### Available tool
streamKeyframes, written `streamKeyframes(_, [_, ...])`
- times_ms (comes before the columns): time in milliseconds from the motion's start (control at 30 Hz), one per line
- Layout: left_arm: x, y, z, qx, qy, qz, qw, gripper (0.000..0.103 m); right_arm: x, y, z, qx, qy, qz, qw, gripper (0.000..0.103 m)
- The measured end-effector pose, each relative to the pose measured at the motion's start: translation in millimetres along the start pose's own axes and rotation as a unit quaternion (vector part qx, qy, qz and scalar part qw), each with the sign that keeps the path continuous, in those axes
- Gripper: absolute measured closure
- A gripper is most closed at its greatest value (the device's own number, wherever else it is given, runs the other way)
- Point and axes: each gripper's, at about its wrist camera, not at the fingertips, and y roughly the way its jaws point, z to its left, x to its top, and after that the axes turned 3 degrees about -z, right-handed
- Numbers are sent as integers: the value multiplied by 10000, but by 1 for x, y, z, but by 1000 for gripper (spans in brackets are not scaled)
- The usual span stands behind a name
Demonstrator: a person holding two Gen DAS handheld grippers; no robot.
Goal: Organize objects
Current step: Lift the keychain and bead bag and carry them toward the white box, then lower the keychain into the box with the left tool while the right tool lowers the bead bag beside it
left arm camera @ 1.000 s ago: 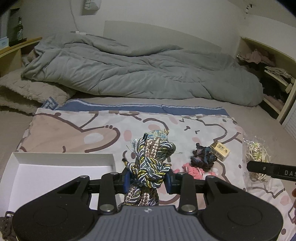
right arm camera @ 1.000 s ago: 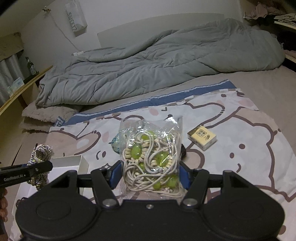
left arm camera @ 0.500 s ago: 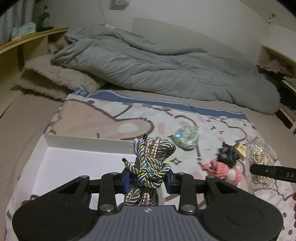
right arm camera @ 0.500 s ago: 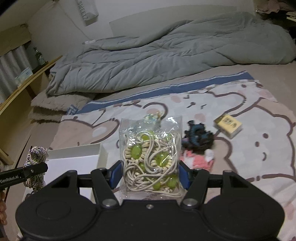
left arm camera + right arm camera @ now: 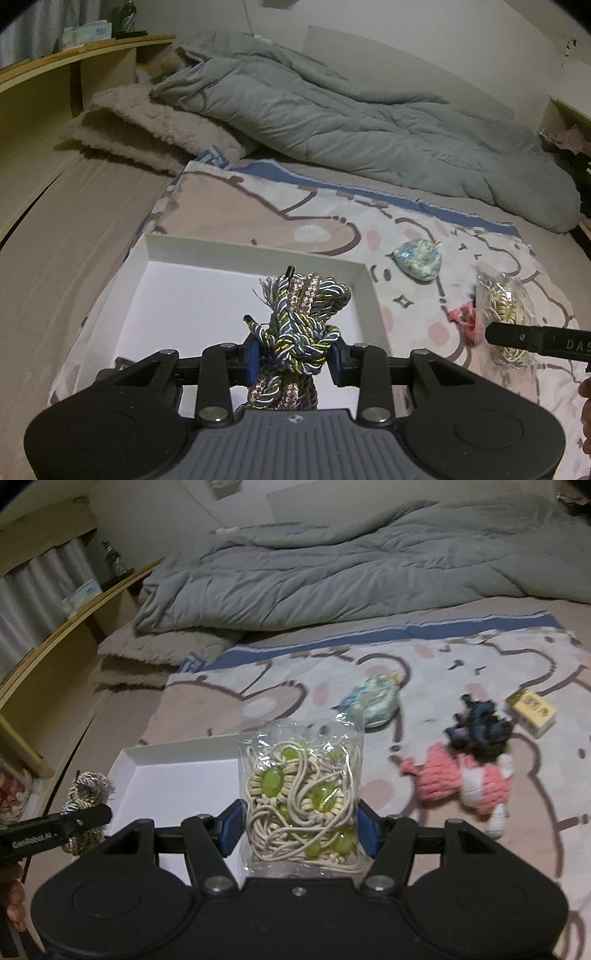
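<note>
Your right gripper clamps the clear bag of beaded cord | white box beneath | pink knitted toy, yellow carton right | left gripper holds rope bundle

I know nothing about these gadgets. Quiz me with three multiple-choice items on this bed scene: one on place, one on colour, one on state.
1. Where is the small yellow box?
A. in the white tray
B. on the cartoon sheet
C. on the grey duvet

2. What colour are the big beads in the clear bag?
A. green
B. red
C. black

3. What is the left gripper doing?
A. hanging open
B. clamping the rope bundle
C. clamping the tray

Answers: B, it lies on the printed sheet; A, green ovals show through; B, both pads press it over the white tray.
</note>
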Motion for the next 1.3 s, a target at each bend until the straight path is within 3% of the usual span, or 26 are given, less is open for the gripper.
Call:
streamKeyframes(267, [-16, 13, 19, -301, -384, 370, 9981, 66, -14, 19, 33, 276, -61, 346, 9990, 40])
streamKeyframes(467, [-30, 34, 18, -636, -827, 759, 9916, 66, -24, 30, 50, 372, -173, 530, 9978, 40])
streamKeyframes(700, [-50, 65, 22, -566, -1095, 1182, 9853, 66, -30, 43, 58, 446, -173, 756, 9960, 40])
streamKeyframes(967, [-60, 85, 44, 99, -702, 1430, 9872, 66, -36, 54, 67, 565, -182, 961, 9936, 40])
streamKeyframes(1300, [-55, 75, 53, -129, -750, 1419, 9869, 66, -50, 76, 82, 723, -60, 1260, 9894, 38])
